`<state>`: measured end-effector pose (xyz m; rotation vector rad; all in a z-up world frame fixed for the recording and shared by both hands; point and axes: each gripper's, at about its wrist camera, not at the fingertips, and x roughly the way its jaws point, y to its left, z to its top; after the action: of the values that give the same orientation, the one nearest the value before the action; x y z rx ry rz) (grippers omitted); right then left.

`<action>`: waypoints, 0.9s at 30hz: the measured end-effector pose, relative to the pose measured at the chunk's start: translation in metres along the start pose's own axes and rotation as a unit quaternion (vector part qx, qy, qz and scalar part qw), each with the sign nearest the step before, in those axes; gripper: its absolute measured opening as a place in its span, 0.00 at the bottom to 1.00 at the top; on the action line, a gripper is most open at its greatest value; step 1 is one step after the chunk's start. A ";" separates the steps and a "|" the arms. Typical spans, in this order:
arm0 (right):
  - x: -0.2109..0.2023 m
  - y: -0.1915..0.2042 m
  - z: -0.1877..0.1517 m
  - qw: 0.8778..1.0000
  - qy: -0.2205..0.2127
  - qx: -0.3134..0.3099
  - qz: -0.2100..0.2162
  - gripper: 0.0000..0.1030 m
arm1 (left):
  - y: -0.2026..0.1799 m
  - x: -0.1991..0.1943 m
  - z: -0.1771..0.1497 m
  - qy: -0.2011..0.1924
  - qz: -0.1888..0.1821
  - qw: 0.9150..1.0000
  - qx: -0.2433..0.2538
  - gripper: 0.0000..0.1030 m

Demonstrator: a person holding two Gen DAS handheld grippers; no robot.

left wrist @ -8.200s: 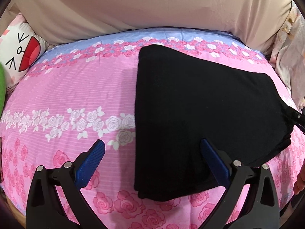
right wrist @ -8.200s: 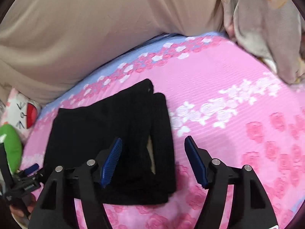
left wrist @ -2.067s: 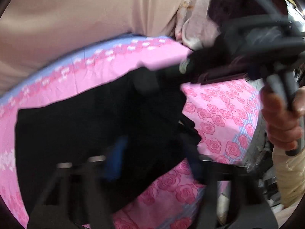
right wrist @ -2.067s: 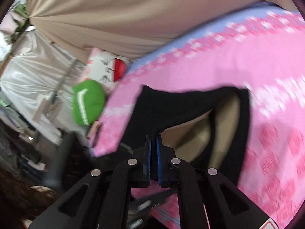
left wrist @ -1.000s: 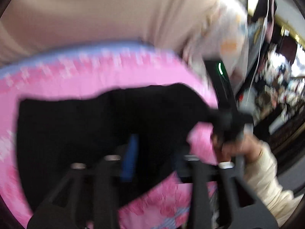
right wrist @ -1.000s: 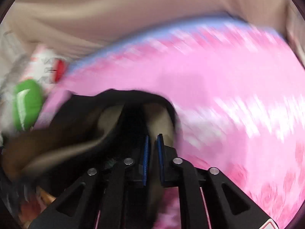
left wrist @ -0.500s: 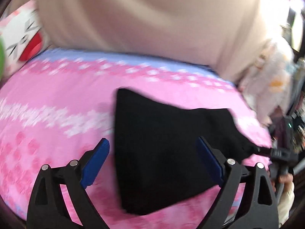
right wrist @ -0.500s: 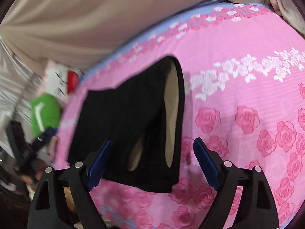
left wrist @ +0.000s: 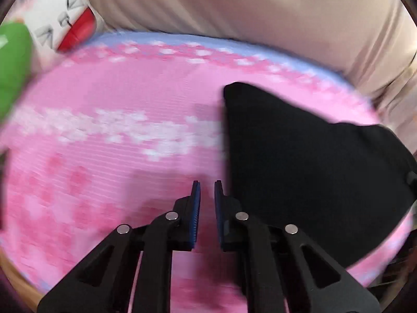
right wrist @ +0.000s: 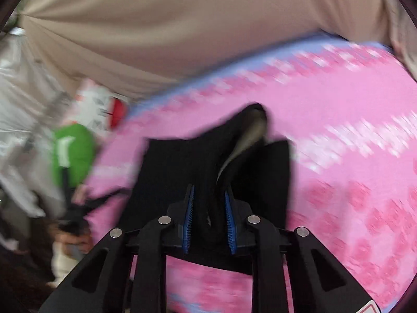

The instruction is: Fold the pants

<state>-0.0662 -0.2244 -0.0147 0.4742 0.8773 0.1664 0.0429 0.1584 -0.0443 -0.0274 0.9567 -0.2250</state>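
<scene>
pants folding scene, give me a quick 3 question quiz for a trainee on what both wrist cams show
1. True or false: the left gripper has black fabric between its fingers.
2. Multiple choice: what lies between the right gripper fingers? A) bare pink sheet B) a bunched part of the black pants C) the green plush toy
3. Short answer: in the left wrist view, on which side of the gripper do the pants lie on the pink floral sheet?

Key:
1. False; its fingers are nearly together with only sheet showing in the gap.
2. B
3. The right side.
</scene>
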 end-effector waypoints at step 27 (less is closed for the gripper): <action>0.008 -0.033 -0.038 0.995 0.012 0.093 -0.026 0.47 | -0.078 -0.033 -0.042 -0.013 -0.051 0.997 0.065 0.85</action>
<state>-0.0918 -0.2385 -0.0561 0.6245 0.9321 0.0429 -0.0232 0.0925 -0.0321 0.0397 0.9139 -0.3795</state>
